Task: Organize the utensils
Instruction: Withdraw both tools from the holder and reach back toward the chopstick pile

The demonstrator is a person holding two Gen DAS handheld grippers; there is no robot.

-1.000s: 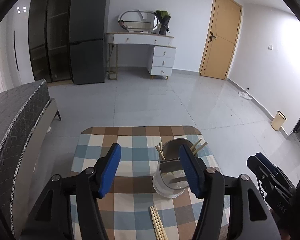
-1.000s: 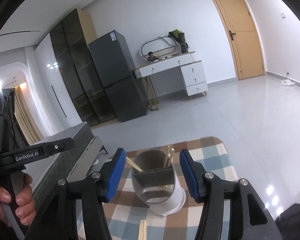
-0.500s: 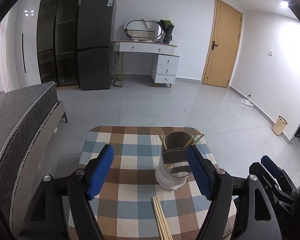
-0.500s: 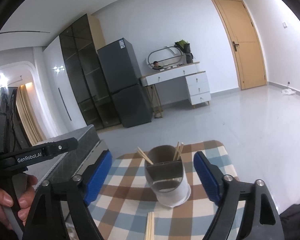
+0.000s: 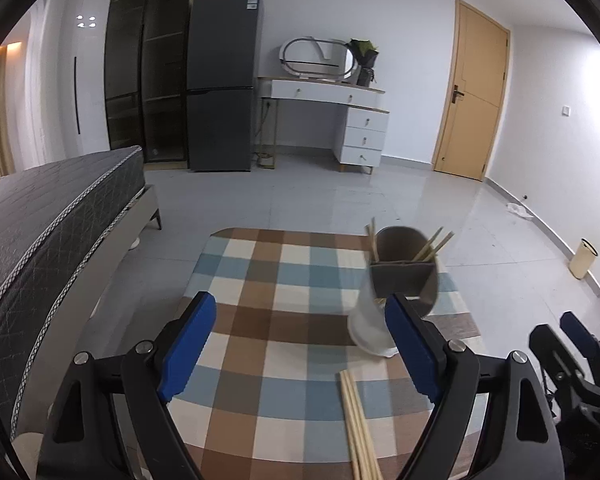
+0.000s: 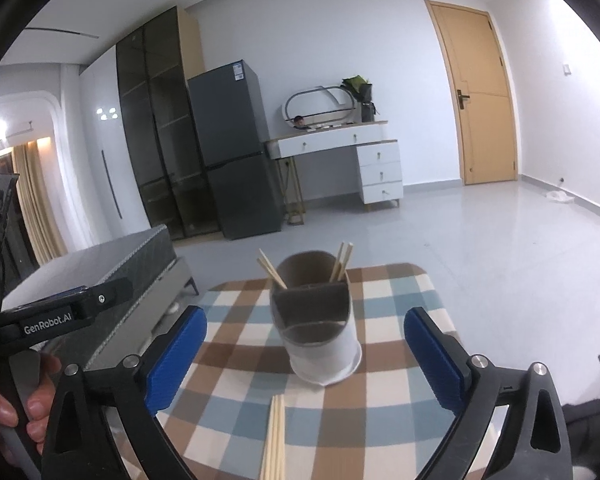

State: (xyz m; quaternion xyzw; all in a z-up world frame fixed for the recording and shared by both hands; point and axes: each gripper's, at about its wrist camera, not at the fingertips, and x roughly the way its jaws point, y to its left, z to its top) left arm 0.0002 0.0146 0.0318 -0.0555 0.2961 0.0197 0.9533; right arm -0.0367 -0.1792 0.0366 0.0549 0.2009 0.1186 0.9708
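One view only — right wrist — shows hand gripping left hand-held gripper.

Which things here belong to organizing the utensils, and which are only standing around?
For the job:
- loose chopsticks on the checked tablecloth
- utensil holder, some chopsticks already inside

Only around:
- fridge
- dressing table
- bed
- door
- bin

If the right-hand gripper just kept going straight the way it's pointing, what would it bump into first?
Most likely the utensil holder: it stands dead ahead between the opening jaws of the right gripper. The loose chopsticks lie lower on the checkered tablecloth, probably under its line, though depth is unclear.
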